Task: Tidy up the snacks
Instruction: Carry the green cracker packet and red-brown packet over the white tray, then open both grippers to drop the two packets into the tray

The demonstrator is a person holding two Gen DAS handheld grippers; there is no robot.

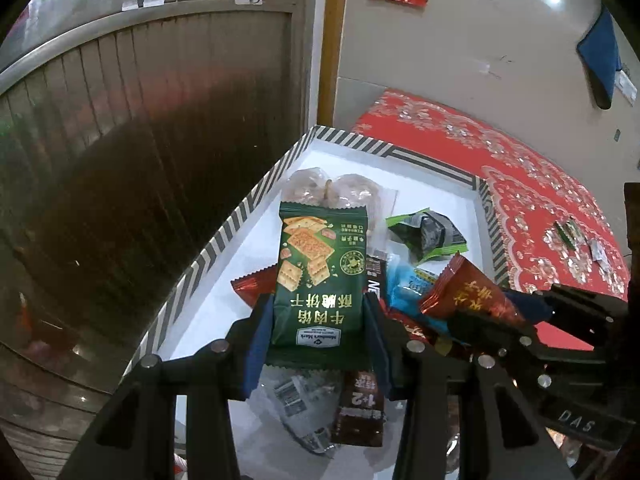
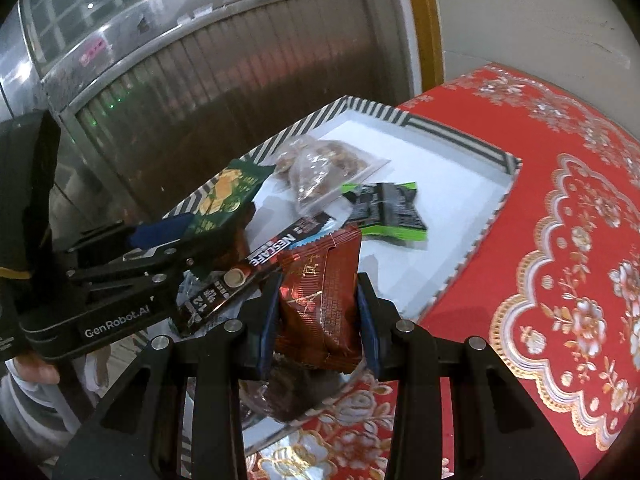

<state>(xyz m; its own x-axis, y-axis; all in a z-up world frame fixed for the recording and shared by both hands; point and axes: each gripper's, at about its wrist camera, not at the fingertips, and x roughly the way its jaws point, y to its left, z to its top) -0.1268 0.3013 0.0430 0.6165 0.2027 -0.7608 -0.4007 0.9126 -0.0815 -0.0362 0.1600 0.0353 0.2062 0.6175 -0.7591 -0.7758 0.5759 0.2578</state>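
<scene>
My left gripper (image 1: 318, 312) is shut on a dark green cracker packet (image 1: 316, 276) held above the white tray with a striped rim (image 1: 224, 240). In the right wrist view that same green cracker packet (image 2: 228, 196) shows at the left, over the tray's left rim. My right gripper (image 2: 318, 312) is shut on a red-brown snack packet (image 2: 320, 300) near the tray's front. In the left wrist view the red-brown snack packet (image 1: 472, 296) hangs to the right. In the tray lie a clear bag of nuts (image 2: 320, 168), a black-and-green packet (image 2: 384, 208) and a Nescafe stick (image 2: 256, 264).
The tray (image 2: 460, 264) rests on a red floral tablecloth (image 2: 560, 240). A dark ribbed cabinet front (image 1: 120, 160) stands to the left. Small wrappers (image 1: 572, 236) lie on the cloth at the far right. A person's hand and sleeve (image 2: 28, 372) show at the lower left.
</scene>
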